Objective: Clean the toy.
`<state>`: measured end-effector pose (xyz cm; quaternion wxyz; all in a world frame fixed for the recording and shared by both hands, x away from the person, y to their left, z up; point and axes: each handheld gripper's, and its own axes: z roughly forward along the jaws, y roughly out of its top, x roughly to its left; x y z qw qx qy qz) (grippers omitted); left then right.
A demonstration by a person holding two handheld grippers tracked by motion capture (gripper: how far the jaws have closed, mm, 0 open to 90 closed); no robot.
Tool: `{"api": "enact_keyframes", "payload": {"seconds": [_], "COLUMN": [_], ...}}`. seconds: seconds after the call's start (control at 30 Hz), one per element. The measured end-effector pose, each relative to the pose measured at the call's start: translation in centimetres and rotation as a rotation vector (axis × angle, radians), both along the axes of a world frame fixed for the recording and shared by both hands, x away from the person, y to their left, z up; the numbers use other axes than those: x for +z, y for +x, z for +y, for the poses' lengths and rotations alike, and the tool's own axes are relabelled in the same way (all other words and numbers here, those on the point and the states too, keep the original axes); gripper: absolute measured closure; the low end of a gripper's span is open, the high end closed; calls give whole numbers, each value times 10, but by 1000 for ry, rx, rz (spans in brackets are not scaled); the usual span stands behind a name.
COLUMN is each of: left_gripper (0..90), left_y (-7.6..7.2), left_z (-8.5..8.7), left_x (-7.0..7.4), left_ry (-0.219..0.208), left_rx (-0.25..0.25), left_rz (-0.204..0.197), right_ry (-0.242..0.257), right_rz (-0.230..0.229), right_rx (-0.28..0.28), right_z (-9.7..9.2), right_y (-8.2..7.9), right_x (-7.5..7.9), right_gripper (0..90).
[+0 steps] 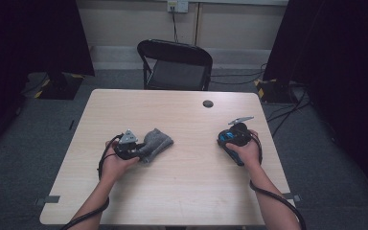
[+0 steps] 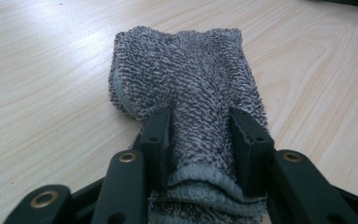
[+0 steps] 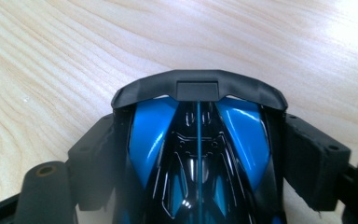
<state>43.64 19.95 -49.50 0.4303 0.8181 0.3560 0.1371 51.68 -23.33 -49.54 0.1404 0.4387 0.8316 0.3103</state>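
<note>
Nothing to read here; no lettering, label, brand or number legible anywhere in the three views.

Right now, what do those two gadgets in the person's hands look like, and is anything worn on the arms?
The left gripper and the right gripper are black, each topped by a grey three-cornered plate. Their jaws are angular black links with brass-coloured rivets and blocky pads. A black cable trails from each along the forearm. The forearms are bare, with no sleeves showing.
</note>
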Motion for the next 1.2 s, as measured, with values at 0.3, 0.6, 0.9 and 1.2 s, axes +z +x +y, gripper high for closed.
{"api": "enact_keyframes", "payload": {"seconds": [0.3, 0.6, 0.9, 1.2], "left_gripper": [463, 367, 307, 302], "left_y": [1, 1, 1, 1], "left_z": [1, 2, 4, 5], "left_x": [-1, 0, 4, 7], "left_ry": [2, -1, -9, -17], "left_rx": [18, 34, 48, 52], "left_rz": [-2, -4, 2, -3], "right_ry": [-5, -1, -5, 13], "right_rz": [15, 37, 62, 109], "right_rx": [-2, -10, -12, -22], "right_z": [-3, -5, -6, -11], "right_y": [0, 0, 1, 0], "right_x": [1, 2, 6, 7], "right_gripper": [163, 141, 141, 139]}}
